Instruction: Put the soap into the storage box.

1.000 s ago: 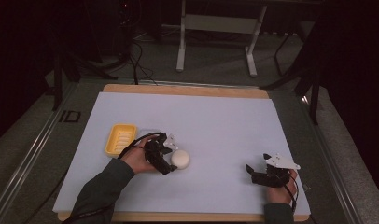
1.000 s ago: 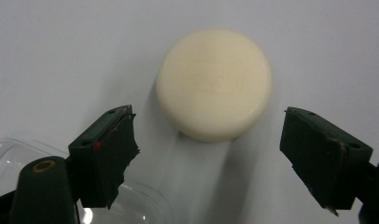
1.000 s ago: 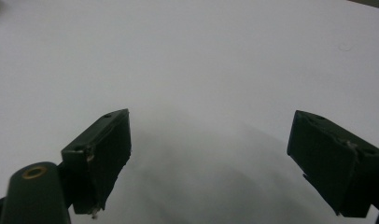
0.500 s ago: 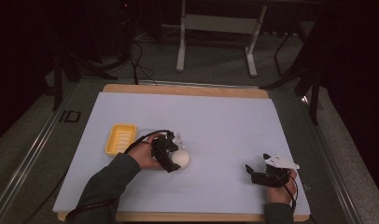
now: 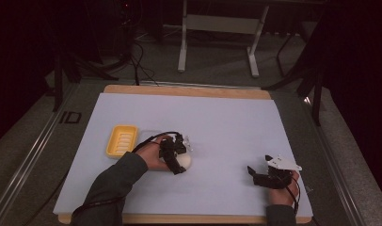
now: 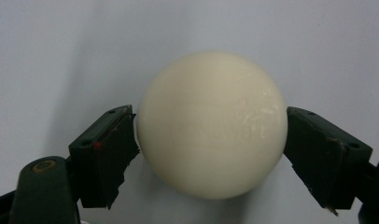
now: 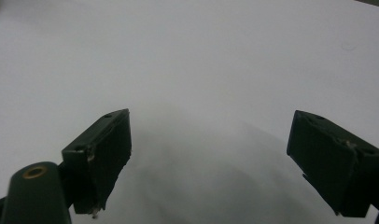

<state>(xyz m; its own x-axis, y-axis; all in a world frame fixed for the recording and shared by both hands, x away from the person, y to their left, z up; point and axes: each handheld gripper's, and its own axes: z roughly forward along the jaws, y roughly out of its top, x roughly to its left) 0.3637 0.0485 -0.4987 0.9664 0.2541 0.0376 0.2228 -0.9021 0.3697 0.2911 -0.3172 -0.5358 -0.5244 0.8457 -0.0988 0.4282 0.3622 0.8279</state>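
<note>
My left gripper has carried the cream ball rightward, clamped between both pads; my right gripper stands apart, unmoved.

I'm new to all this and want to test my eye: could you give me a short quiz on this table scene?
1. True or false: the left gripper has its fingers on either side of the cream ball.
2. What colour is the tray beside the left hand?
3. What lies between the right gripper's fingers? A) a ball B) a tray C) nothing

Key: 1 true; 2 yellow; 3 C, its jaws stand open over the bare white sheet.
</note>
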